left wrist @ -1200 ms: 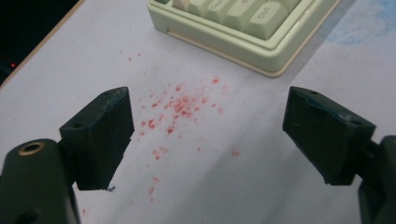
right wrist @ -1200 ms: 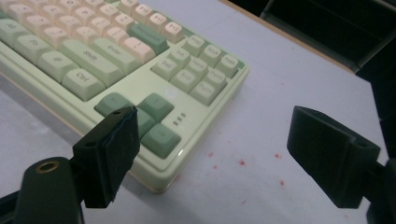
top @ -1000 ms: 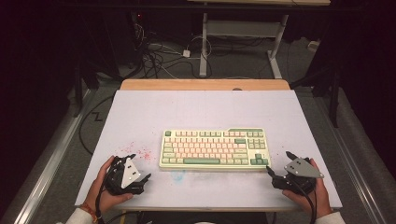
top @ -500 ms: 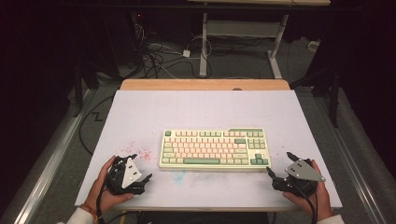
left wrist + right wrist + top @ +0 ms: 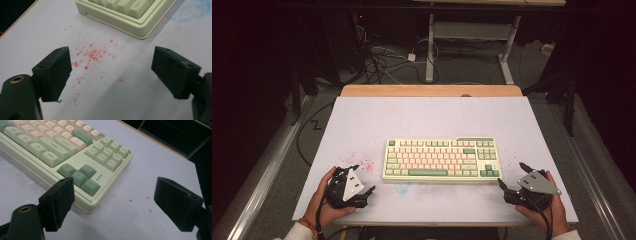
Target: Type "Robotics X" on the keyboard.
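A cream keyboard (image 5: 442,159) with pink and green keys lies flat near the front middle of the white table (image 5: 432,120). My left gripper (image 5: 363,179) rests near the front edge, left of the keyboard, jaws wide open over red specks; the keyboard's near corner (image 5: 130,17) shows beyond it. My right gripper (image 5: 512,176) sits at the keyboard's right end, open, with the arrow-key corner (image 5: 82,178) just behind its left jaw. Nothing is between either pair of jaws.
Red specks (image 5: 90,56) stain the table by the left gripper, and a faint blue smear (image 5: 404,187) lies in front of the keyboard. A wooden strip (image 5: 432,90) borders the far edge. Cables (image 5: 382,57) and desk legs stand on the floor beyond.
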Available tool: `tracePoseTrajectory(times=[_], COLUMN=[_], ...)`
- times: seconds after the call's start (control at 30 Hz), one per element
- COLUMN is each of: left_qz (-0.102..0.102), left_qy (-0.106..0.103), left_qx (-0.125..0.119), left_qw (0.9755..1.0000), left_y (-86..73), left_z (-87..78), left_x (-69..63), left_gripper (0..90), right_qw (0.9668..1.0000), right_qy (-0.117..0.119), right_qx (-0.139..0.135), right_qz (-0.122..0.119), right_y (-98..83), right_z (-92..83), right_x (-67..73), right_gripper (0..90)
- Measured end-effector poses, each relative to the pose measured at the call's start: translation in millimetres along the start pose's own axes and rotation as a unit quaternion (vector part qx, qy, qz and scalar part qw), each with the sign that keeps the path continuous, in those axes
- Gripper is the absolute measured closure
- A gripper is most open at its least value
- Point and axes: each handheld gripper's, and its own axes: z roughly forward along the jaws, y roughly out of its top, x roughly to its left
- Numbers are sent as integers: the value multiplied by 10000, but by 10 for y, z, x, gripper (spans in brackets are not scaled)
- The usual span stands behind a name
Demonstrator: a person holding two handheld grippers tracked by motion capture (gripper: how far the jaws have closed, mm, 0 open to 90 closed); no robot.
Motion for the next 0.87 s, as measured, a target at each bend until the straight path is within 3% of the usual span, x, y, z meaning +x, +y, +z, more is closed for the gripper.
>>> tracePoseTrajectory(times=[0.87], left_qz=[-25], left_qy=[-45], left_qx=[-38], left_qw=[10000], left_y=[37], left_z=[41], left_x=[17], left_gripper=[153], right_qw=[9999], right_qy=[82], right_qx=[-71], right_qz=[-24], right_y=[-4], right_z=[7], right_x=[-1], right_gripper=[172])
